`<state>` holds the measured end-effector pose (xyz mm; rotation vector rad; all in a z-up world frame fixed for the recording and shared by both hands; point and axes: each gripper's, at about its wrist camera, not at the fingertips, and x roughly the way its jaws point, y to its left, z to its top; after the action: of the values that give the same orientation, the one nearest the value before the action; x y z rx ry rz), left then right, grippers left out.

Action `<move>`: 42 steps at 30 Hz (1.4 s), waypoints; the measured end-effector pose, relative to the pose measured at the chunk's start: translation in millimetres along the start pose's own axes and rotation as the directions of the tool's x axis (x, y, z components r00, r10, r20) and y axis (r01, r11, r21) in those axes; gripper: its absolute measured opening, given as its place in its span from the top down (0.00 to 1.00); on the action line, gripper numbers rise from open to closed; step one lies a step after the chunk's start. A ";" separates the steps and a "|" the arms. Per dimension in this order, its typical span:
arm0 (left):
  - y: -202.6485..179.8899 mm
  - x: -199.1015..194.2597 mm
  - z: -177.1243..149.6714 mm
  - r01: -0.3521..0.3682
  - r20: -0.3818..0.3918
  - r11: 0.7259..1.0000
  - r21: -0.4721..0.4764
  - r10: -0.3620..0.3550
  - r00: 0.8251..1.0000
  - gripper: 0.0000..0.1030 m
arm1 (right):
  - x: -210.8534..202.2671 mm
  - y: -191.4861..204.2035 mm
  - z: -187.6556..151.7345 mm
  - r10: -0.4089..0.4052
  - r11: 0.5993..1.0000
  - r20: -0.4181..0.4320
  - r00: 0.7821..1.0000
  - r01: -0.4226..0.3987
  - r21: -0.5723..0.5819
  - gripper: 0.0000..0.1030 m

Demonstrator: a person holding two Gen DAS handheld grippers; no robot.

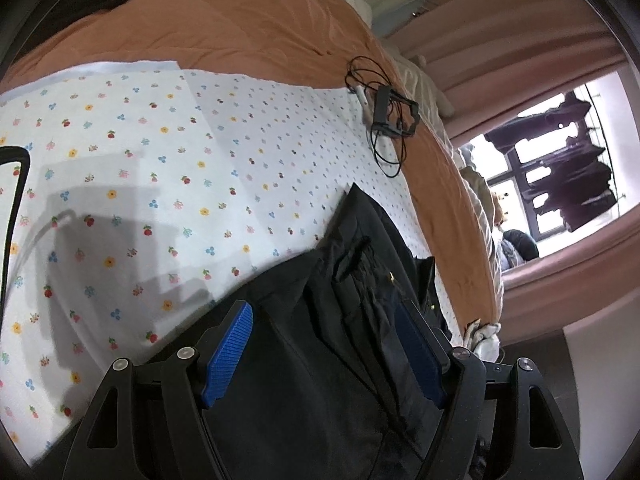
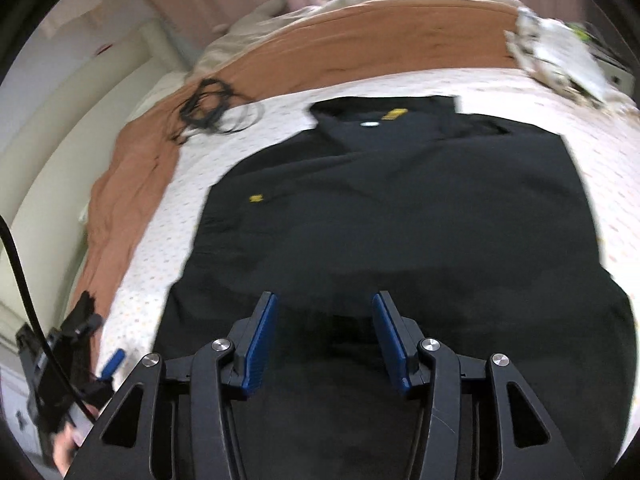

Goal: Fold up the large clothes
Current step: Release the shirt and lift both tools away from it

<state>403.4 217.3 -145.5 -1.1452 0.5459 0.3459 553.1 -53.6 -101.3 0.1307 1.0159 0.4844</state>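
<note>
Left gripper (image 1: 326,350) with jaws spread wide, blue pads (image 1: 228,356) angled outward, right gripper (image 2: 325,342) likewise parted, pads facing each other across a clear gap, left gripper's holding hand (image 2: 64,446) partly seen in right wrist view

Both wrist views overlook (closely) the black shirt (image 2: 400,208).

A wide bed covered by a rust-orange bedspread (image 1: 256,20) carries a white sheet printed with small coloured flowers (image 1: 160,160). Dusty-pink curtains (image 1: 500,28) hang beside a bright, dark-framed window (image 1: 516,176), where daylight comes in. A cream panelled wall (image 2: 80,128) runs along the bed's far side.
</note>
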 end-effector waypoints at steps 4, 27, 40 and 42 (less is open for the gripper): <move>-11.6 -3.1 -8.9 0.008 -0.043 0.998 0.056 -0.006 0.999 0.28 | -30.7 -45.3 -18.3 -0.068 0.996 0.033 0.997 0.066 0.059 0.35; -0.7 -86.1 -62.7 -0.057 -0.085 0.867 0.496 0.113 0.990 0.13 | -155.4 -184.5 -171.3 -0.266 0.948 0.129 0.955 0.235 0.216 0.06; 92.7 -129.6 -76.3 -0.101 -0.163 0.853 0.512 0.212 0.964 0.35 | -191.7 -229.8 -261.2 -0.249 0.933 0.169 0.954 0.189 0.307 0.23; 103.8 -134.6 -78.6 -0.091 -0.187 0.859 0.503 0.211 0.959 0.41 | -189.9 -234.4 -272.3 -0.233 0.929 0.163 0.959 0.170 0.327 0.25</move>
<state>220.5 186.3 -171.4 -0.6485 0.8835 0.1873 319.0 -378.0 -172.8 0.3453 0.8903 0.1152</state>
